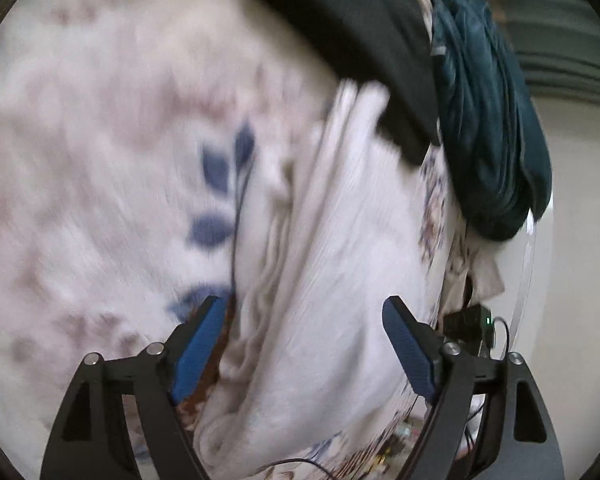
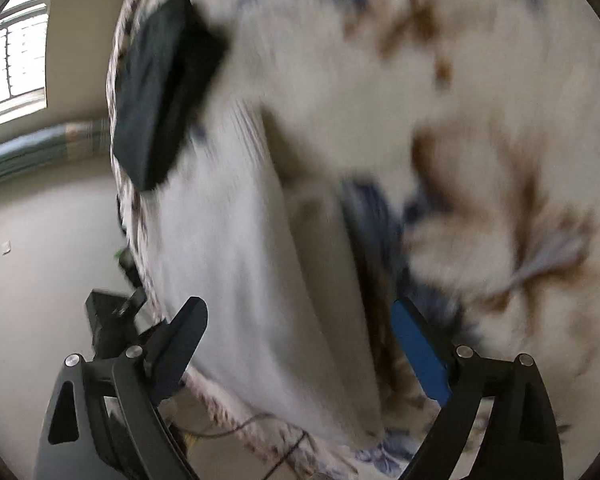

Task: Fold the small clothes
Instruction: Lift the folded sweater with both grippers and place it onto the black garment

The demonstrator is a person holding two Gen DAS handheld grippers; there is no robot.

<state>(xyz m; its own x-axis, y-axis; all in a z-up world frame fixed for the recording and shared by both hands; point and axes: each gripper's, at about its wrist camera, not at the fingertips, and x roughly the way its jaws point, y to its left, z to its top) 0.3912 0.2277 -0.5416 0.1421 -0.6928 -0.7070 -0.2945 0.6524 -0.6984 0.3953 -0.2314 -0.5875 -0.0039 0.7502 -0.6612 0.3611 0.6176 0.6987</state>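
Near the bed's edge (image 1: 432, 208) both hand-held grippers, left (image 1: 304, 344) and right (image 2: 300, 344), stand released over the white garment (image 1: 340, 240), partly folded; darker clothes (image 1: 488, 120) wait.

— What's the room like?
— A bed covered by a pale bedspread (image 1: 100, 128) printed with blue leaves and brown flowers. Beyond its edge lies a smooth cream floor (image 2: 48, 248).
— Any windows?
— One, upper left in the right wrist view, a barred window (image 2: 16, 52) with bright daylight coming in. A cream wall (image 2: 80, 32) stands beside it.
— Anything along the wall's foot?
— A striped green band (image 2: 32, 152), blurred; I cannot tell what it is.
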